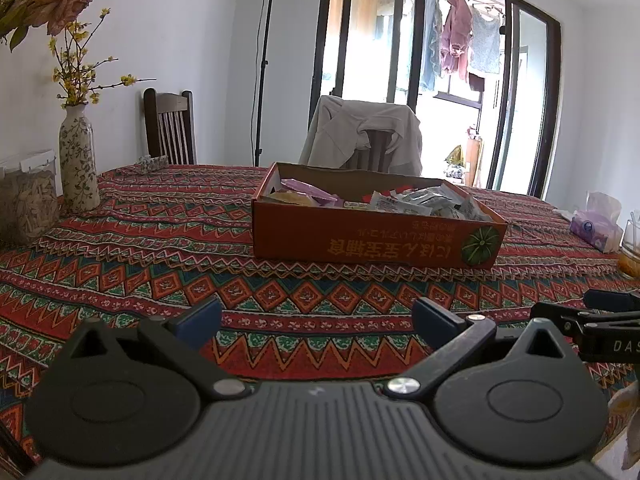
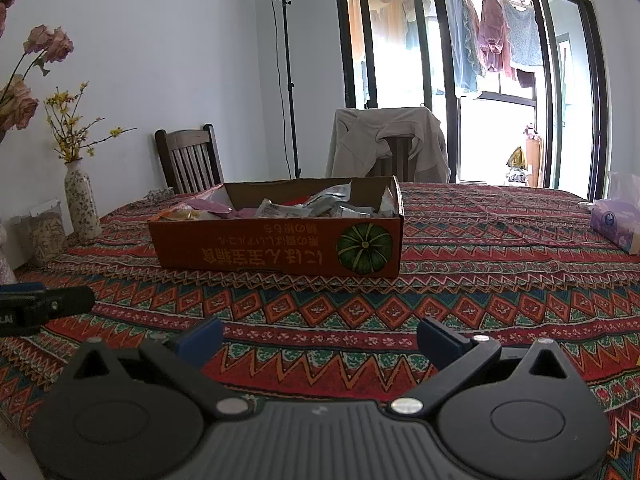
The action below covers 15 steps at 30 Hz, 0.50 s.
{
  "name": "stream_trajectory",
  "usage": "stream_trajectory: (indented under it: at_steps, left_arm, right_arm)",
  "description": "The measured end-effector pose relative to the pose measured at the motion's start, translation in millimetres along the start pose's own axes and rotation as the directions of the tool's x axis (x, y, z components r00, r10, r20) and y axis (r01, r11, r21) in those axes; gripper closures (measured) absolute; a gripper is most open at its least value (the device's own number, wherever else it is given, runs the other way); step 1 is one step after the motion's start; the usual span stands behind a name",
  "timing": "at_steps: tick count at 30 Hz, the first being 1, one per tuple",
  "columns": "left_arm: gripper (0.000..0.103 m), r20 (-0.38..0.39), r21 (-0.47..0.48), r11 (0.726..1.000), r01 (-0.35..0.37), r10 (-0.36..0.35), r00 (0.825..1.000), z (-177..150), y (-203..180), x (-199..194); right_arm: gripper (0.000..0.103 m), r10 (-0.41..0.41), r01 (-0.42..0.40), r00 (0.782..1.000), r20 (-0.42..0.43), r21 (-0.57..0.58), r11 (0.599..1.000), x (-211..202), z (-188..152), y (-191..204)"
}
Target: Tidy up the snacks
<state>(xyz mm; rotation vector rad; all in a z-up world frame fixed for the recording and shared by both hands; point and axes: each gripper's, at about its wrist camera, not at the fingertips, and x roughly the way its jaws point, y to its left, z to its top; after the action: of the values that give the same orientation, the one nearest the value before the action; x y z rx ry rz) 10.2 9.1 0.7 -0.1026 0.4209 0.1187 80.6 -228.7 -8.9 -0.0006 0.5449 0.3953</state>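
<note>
Left gripper (image 1: 316,318) fingers apart, empty, right gripper (image 2: 320,336) likewise, snack box (image 2: 280,244) well ahead of both, on patterned tablecloth (image 1: 160,248).

Pale, bare walls (image 2: 180,40) close the room on the left, and a dark-framed glass door (image 2: 460,72) fills the far side – daylight pours through it, with laundry (image 2: 492,36) hanging outside. A light stand (image 2: 285,80) rises in the corner, its round lamp lit. Two chairs stand behind the counter (image 2: 480,280), which wears a red patterned cloth: a dark wooden chair (image 2: 188,160) and one draped with a beige garment (image 2: 384,140). A floral vase (image 1: 78,160) of yellow sprigs stands by the wall.
</note>
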Motion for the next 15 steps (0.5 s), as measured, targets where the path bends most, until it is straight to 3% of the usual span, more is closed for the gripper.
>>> stream_trajectory:
  at_steps: [15]
  left_arm:
    - [0.0, 0.004, 0.007, 1.0, 0.008, -0.008, 1.0, -1.3, -0.5, 0.2]
  right_arm:
    - [0.0, 0.0, 0.0, 1.0, -0.001, 0.0, 1.0, -0.2, 0.3, -0.2]
